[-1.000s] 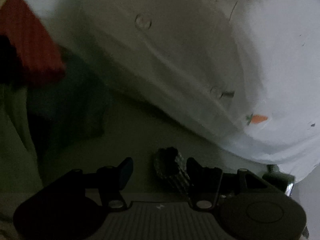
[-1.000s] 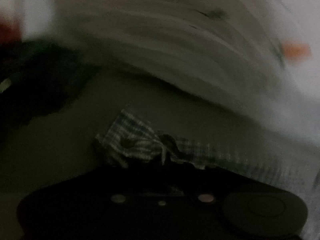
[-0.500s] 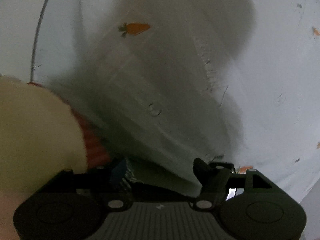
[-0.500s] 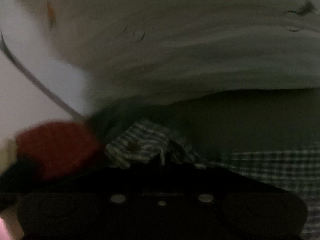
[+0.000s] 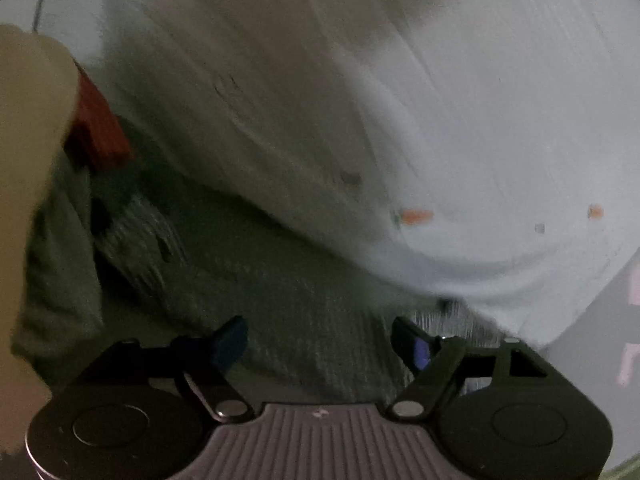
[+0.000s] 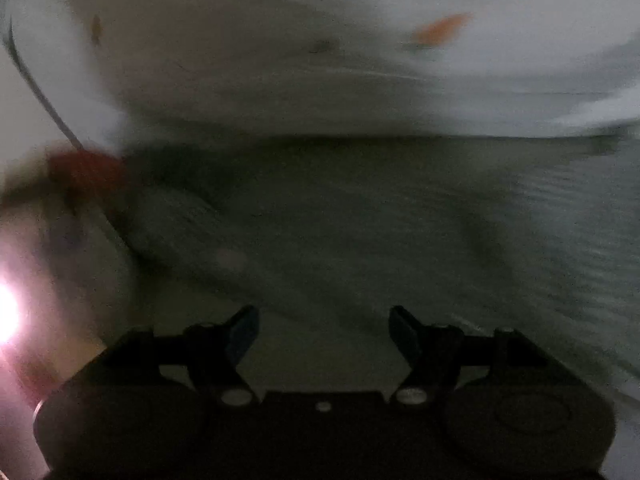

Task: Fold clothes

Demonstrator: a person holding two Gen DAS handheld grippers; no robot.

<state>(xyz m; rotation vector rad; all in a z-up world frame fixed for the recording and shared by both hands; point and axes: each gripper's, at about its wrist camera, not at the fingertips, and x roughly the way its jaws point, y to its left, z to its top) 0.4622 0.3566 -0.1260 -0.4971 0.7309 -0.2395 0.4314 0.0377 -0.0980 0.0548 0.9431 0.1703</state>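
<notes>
Both hand-held grippers, left [image 5: 320, 340] and right [image 6: 324, 330], are opening, empty; only the right view shows pink glare [image 6: 8, 316]

Left gripper [image 5: 320, 340] with jaws opening, nothing between them, over blurred dark checked cloth [image 5: 304, 320], white carrot-print sheet [image 5: 460, 120] behind, red garment [image 5: 98, 128] and beige fabric [image 5: 28, 120] at left

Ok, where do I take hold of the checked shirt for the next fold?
Probably grip the checked shirt by its raised, bunched edge at the left, beside the red garment; the rest lies flat, offering nothing to pinch. Come in low from the near side with the left gripper, its jaws opening and empty. Blur hides the exact hem.
</notes>
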